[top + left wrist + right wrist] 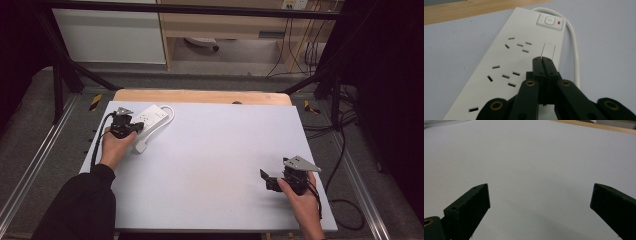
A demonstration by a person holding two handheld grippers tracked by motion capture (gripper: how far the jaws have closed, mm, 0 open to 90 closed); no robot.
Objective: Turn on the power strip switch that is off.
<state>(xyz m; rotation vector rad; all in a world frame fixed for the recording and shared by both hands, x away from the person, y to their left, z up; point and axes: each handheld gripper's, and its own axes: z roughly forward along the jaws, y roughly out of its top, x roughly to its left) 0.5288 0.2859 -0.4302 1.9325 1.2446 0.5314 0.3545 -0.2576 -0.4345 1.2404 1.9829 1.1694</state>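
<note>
Right now the left gripper [543,59] is pinched shut on nothing, tips over the power strip [506,62] – prodding could skid it – while the right gripper [540,200] gapes empty, well apart

White power strip [524,50], red indicator light [559,23]

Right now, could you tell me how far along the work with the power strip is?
Done: the left gripper has reached the white power strip, its fingers shut together above the small panel below the switch, whose red indicator shows. In hand: it looks about to press something, though contact cannot be told. Left: the press itself; the right gripper waits open over the bare table.
</note>
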